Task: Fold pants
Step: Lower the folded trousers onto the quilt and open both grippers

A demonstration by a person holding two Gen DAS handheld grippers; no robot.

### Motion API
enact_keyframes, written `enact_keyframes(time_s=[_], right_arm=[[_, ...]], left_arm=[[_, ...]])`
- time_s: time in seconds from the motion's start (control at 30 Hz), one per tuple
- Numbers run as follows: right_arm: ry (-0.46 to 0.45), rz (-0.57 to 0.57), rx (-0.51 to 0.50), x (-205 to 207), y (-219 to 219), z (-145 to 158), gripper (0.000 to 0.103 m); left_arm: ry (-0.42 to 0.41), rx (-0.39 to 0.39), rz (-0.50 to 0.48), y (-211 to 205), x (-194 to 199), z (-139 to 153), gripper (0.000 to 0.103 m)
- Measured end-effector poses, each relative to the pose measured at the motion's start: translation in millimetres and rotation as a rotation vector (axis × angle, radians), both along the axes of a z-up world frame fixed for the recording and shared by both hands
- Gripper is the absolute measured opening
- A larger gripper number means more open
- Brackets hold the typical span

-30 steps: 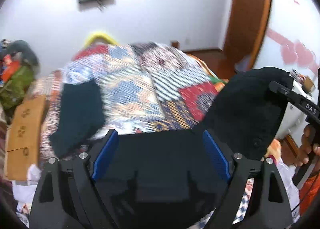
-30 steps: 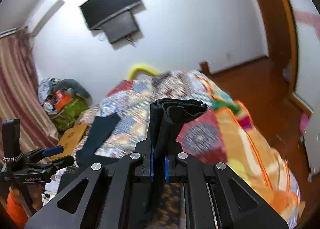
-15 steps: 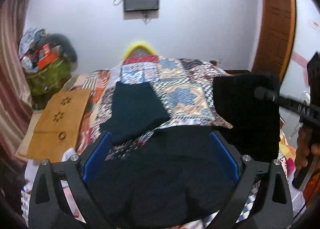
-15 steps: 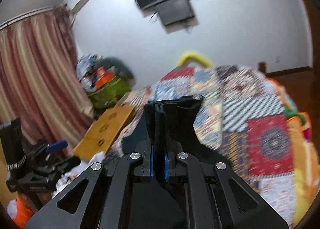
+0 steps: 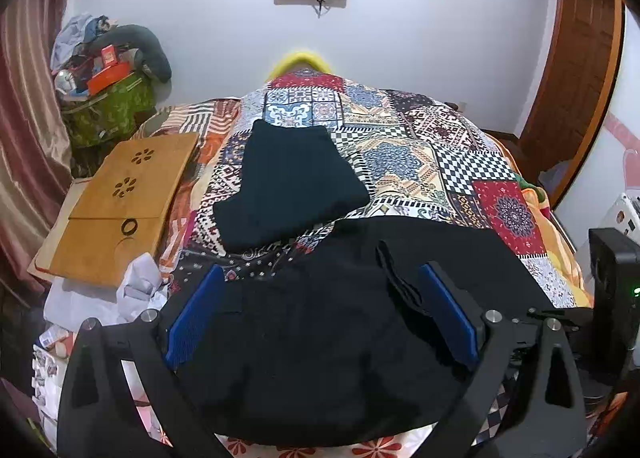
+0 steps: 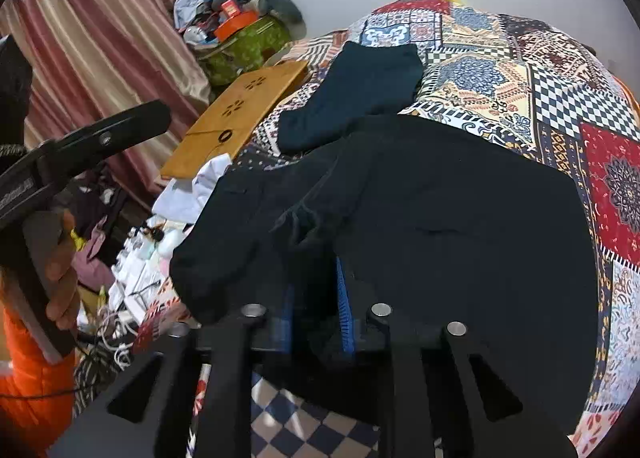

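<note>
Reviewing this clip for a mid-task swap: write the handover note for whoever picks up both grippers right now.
Left gripper: open wide, over the black pants, gripping nothing.
Right gripper: jaws have just been opening; pants cloth lies between the pads, looks released.
Pants: on the patchwork bedspread, one part folded over, a bunched ridge near the middle.
A darker folded garment lies beyond, apart.
Done: first fold laid down.
Left: probably smooth the ridge, fold again.
</note>
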State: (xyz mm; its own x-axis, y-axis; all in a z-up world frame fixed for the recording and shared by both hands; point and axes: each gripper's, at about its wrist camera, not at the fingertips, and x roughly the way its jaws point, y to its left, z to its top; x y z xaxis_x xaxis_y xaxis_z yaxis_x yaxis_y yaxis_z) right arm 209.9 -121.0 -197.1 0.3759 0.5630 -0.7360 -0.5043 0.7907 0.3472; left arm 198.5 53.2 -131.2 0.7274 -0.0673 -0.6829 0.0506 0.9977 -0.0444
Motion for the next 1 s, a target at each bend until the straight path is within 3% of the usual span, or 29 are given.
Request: enact_keyframes(time_s=[0.07, 0.13, 0.27, 0.43, 0.63, 0.8, 0.87, 1.0], right_arm=[[-0.02, -0.006, -0.011, -1, -7, 9, 0.048], [-0.068, -0.022, 0.002, -3, -17, 22, 0.052], [-0.146, -0.062, 0.003, 3, -50, 50, 0.054], [-0.211, -0.123, -0.092, 30, -80, 61, 0.054], [-0.131, -0.143, -0.194, 66, -97, 26, 0.054], [0.042, -0.097, -0.257, 80, -96, -36, 0.054], [0.026, -0.094, -0.238, 71, -102, -42, 0.057], [0.004, -0.08, -0.215, 55, -108, -40, 0.058]], left_arm=[[-0.002, 0.008, -0.017, -5, 2, 2, 0.099], [0.001, 0.016, -0.038, -13, 8, 3, 0.099], [0.004, 0.03, -0.119, -40, 24, 8, 0.099], [0.061, 0.042, -0.223, -80, 56, 1, 0.099], [0.238, 0.059, -0.3, -123, 100, -45, 0.099], [0.414, 0.19, -0.328, -147, 115, -109, 0.099], [0.363, 0.22, -0.337, -148, 103, -112, 0.1], [0.362, 0.216, -0.333, -142, 88, -109, 0.1]])
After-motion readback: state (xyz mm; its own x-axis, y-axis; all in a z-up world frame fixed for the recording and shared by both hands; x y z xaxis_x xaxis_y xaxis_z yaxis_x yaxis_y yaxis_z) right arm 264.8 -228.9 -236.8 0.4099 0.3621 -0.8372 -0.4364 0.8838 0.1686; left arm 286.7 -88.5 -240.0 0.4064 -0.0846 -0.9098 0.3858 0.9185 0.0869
